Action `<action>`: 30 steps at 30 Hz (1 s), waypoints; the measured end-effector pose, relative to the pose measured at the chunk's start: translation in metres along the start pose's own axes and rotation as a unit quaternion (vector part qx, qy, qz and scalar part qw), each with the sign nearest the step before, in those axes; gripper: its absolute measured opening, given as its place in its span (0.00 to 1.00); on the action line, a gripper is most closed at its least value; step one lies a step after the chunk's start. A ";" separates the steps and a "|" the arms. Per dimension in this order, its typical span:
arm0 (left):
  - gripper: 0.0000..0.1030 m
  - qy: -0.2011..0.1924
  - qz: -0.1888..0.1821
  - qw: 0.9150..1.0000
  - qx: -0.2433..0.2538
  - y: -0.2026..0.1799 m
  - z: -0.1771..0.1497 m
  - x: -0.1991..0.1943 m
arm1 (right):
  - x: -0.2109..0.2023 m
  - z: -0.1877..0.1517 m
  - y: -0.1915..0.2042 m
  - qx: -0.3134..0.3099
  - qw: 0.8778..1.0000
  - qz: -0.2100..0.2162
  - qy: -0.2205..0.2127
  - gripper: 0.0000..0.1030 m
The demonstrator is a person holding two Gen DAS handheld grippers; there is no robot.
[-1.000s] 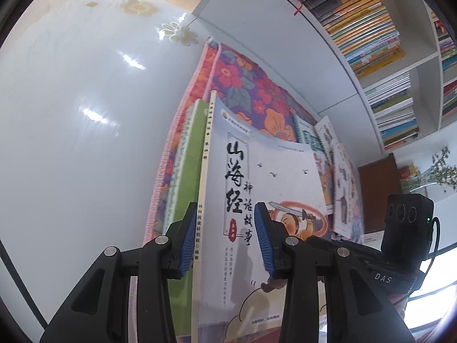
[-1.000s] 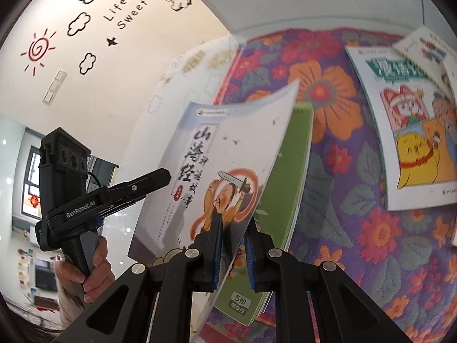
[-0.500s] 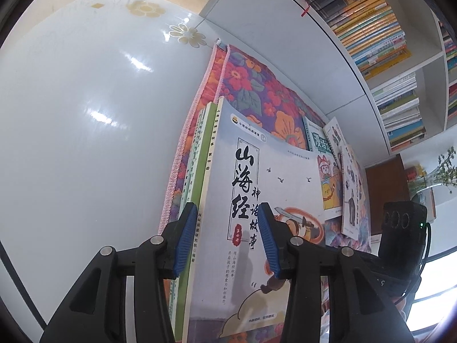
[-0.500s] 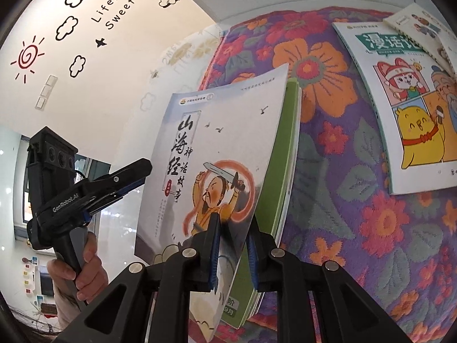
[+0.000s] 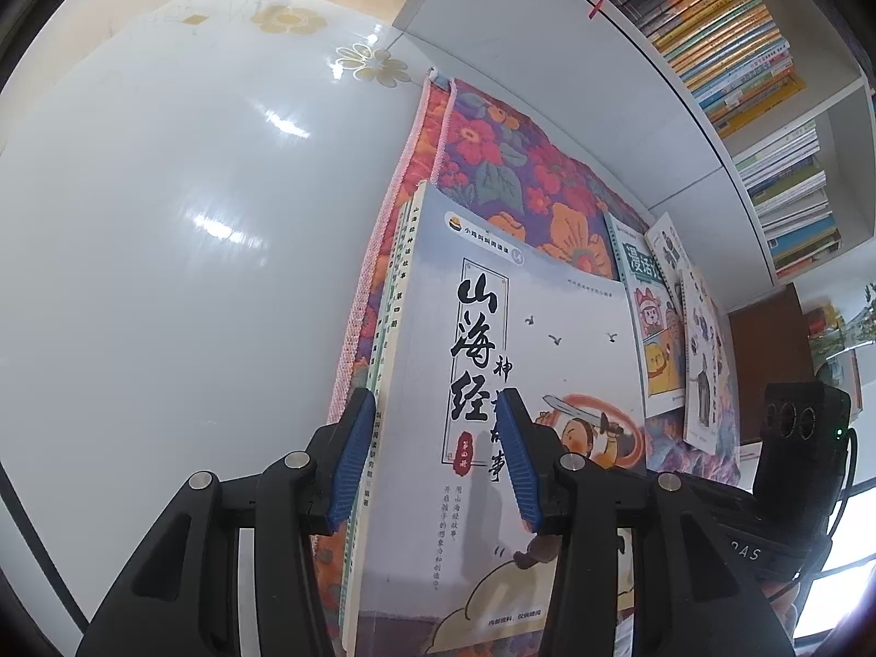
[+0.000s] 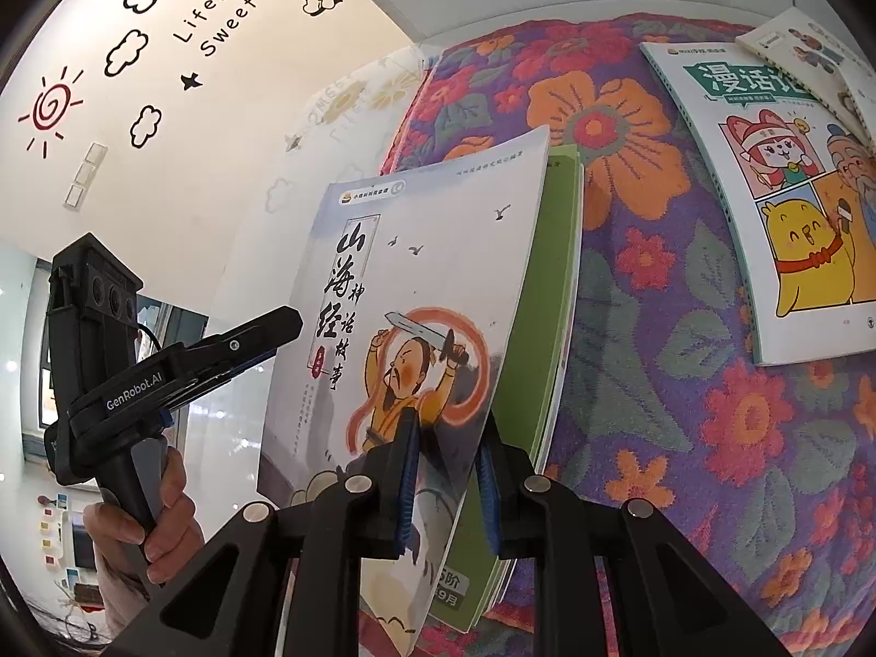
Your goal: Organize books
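The grey book (image 5: 525, 383) is lying on a green book (image 6: 553, 295) at the floral mat's (image 6: 684, 383) left edge on the counter (image 5: 191, 219). The left tool (image 5: 432, 465) is straddling its spine, apparently not pressing. The right tool (image 6: 446, 487) is opening, the lifted cover edge between its jaws.

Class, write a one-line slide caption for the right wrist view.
Right gripper opening around a swordsman storybook above a green book.

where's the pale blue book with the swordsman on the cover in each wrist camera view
Left wrist: the swordsman book fills the lower centre.
Right wrist: the same book sits left of centre, its cover curling.
Shared landmark: the floral mat under the books.
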State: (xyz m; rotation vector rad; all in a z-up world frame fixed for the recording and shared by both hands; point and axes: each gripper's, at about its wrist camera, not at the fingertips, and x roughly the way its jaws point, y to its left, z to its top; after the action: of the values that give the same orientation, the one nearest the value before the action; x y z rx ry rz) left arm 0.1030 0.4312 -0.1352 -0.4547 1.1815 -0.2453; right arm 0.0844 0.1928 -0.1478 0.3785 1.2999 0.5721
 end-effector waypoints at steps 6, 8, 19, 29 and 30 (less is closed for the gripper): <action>0.41 -0.005 0.012 1.000 -0.002 0.002 0.003 -0.002 | -0.002 -0.003 0.007 0.002 1.000 -0.014 0.002 0.19; 0.41 -0.014 0.020 1.000 -0.003 0.004 0.004 -0.009 | -0.007 -0.003 0.010 0.008 1.000 -0.020 -0.006 0.19; 0.42 -0.015 0.042 0.999 -0.016 0.007 0.004 -0.011 | -0.023 -0.004 -0.008 0.035 0.998 -0.031 -0.034 0.19; 0.44 0.011 0.051 0.999 -0.010 -0.007 0.003 0.014 | -0.011 -0.004 -0.016 0.050 0.998 -0.032 -0.003 0.19; 0.44 0.011 0.061 0.998 -0.003 -0.011 0.003 0.016 | -0.008 -0.004 -0.012 0.045 0.998 -0.038 0.003 0.20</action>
State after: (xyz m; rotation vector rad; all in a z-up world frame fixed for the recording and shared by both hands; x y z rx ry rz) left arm 0.1120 0.4157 -0.1422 -0.3833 1.2273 -0.1415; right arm 0.0812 0.1779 -0.1496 0.3999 1.3438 0.4522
